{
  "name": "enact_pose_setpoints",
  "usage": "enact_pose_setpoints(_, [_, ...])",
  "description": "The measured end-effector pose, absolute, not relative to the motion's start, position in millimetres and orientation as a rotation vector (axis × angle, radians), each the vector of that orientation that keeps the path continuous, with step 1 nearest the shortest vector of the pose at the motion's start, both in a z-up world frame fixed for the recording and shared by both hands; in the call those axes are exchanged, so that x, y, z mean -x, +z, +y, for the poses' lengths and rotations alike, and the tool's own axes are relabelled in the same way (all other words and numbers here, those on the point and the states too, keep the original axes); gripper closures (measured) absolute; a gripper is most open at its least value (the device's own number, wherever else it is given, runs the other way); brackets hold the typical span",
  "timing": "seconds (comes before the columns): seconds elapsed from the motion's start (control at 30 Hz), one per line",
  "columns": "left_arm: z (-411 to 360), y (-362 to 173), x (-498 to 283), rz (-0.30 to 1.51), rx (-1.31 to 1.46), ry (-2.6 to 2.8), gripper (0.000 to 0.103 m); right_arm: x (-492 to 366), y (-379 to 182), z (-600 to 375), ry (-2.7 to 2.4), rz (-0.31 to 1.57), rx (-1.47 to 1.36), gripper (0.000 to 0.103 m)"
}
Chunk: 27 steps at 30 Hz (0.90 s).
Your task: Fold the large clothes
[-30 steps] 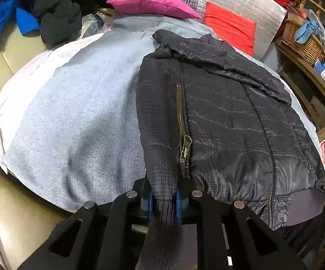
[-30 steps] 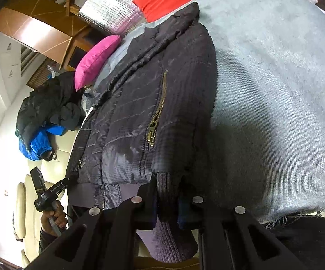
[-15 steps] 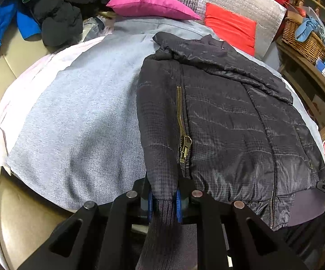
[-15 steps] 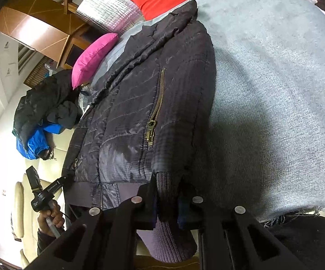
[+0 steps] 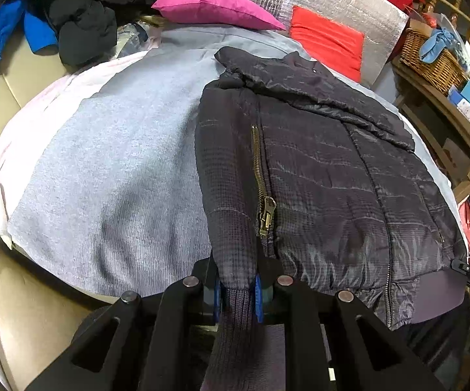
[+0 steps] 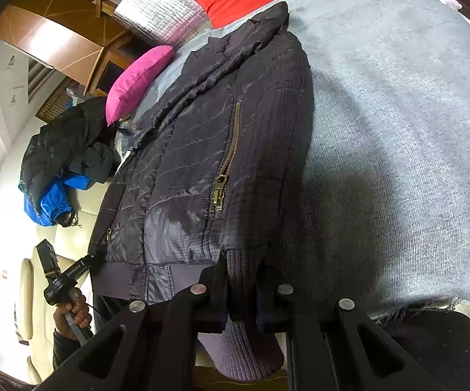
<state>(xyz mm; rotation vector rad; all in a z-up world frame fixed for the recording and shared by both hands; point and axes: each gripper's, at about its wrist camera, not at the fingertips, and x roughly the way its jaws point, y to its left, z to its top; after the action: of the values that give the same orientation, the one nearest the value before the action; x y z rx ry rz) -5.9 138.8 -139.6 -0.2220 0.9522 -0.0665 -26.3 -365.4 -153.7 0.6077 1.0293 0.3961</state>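
On grey blanket (image 5: 111, 169), dark jacket (image 5: 332, 176) lies flat, L gripper (image 5: 236, 288) & R gripper (image 6: 242, 288) each clamped on a ribbed cuff (image 5: 235, 296); for a neat fold, keep both sleeves taut & lay them across the front.

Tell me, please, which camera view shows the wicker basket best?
The left wrist view: the wicker basket sits at upper right on a wooden shelf, holding something blue. The right wrist view does not show it at all.
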Motion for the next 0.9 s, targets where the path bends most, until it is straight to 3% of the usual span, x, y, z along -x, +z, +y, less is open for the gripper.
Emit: enact_pose_setpoints(0.9, [169.5,-88.8,-24.1,0.836,0.486,-0.205,0.087,-4.8,-107.8,-394.0,0.652,0.769,-0.886,0.091])
